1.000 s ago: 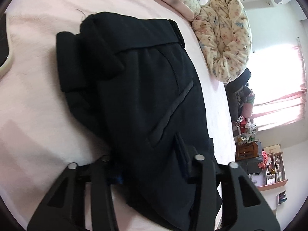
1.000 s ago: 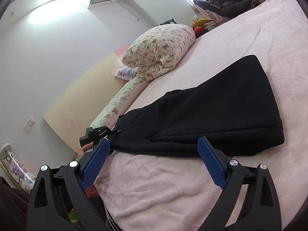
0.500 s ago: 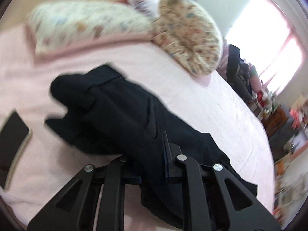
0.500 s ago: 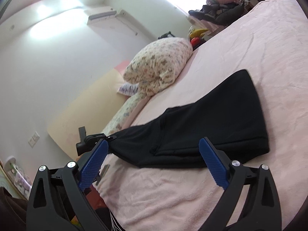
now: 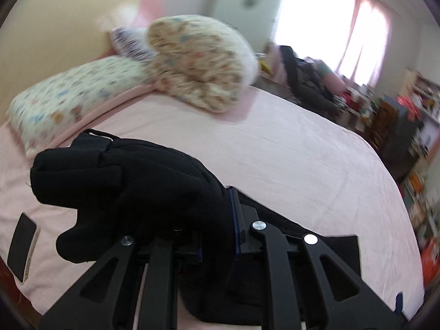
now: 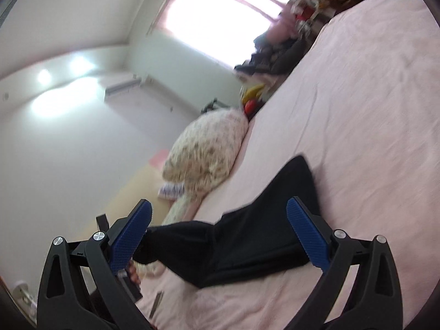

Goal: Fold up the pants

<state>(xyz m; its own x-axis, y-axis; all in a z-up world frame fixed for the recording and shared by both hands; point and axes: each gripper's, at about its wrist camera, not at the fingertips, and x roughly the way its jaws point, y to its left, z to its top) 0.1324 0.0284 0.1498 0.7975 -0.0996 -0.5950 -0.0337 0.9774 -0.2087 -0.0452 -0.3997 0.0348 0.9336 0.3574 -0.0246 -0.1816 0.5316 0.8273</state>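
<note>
My left tool (image 5: 217, 231) is clamped on the black pants (image 5: 132, 181), lifting their bunched waist end off the pink bed (image 5: 288, 159). My right tool (image 6: 220, 236) hovers level, jaws wide apart, before the flat folded legs.

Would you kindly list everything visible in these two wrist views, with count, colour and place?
pants: one, black, waist end lifted in the left claw, the rest trailing on the bed
bed cover: one, pink, under everything
pillows: two, cream with floral print, at the headboard; a third patterned piece behind them
phone: one, dark, at the bed's near-left edge
window: one, bright, pink curtains, far wall
air conditioner: one, white, high on the wall
dark clothes pile: one, beside the bed's far side
cluttered shelves: blurred, right wall
left claw: black, shut on the pants
right claw: black with blue pads, open, empty
</note>
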